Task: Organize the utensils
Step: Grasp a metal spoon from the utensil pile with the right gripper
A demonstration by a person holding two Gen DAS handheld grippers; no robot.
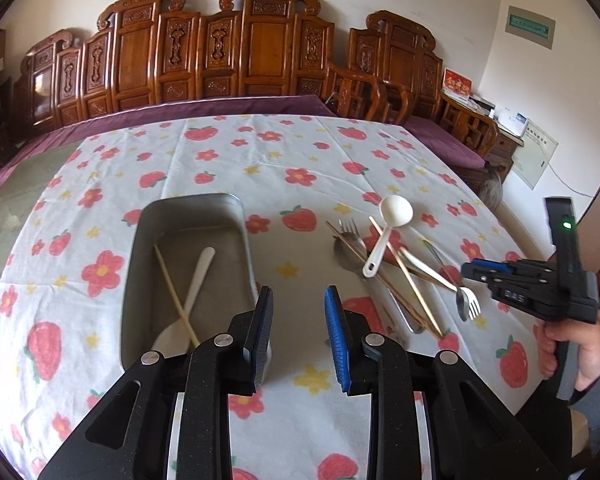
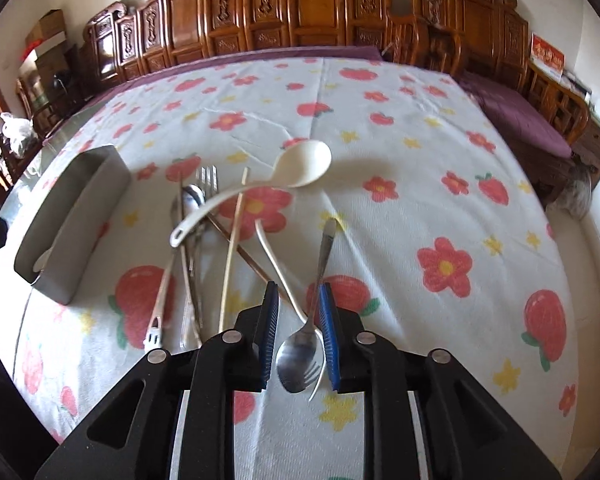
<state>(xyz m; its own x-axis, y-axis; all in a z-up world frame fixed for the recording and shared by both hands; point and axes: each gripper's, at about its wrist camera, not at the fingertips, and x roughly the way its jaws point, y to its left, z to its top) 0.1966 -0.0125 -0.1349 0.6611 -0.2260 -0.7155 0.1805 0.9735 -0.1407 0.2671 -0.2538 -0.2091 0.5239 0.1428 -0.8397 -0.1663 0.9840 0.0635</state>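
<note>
Both tools are seen with their jaws parted: the left tool [image 1: 298, 322] is held narrowly apart with nothing between its pads, above the cloth just beside the grey rectangular metal tray [image 1: 236, 216], while the right tool [image 2: 298, 330] is set astride a steel spoon [image 2: 300, 354] whose bowl lies between the blue pads; contact with the right pad cannot be ruled out, as the view there is tight. In the left view the right tool [image 1: 476, 270] is gripped by a hand [image 1: 576, 354] in a grey sleeve.

A bench is covered by a white cloth printed with red strawberries and flowers [image 2: 420, 152]. In the tray a white plastic spoon [image 1: 188, 300] is crossed by a pale wooden chopstick [image 1: 176, 292]. Right of the tray, a loose heap of utensils is laid on the cloth: a cream plastic ladle-shaped spoon [image 2: 300, 164], a steel fork [image 1: 350, 228], further chopsticks [image 2: 232, 256] and a white-handled fork [image 1: 470, 300]. Behind the bench, carved brown wooden benches with purple cushions [image 1: 260, 48] are ranged along a white wall.

Lower ends of several utensils are hidden behind the right tool's body, and the near tray corner is covered by the left tool.
</note>
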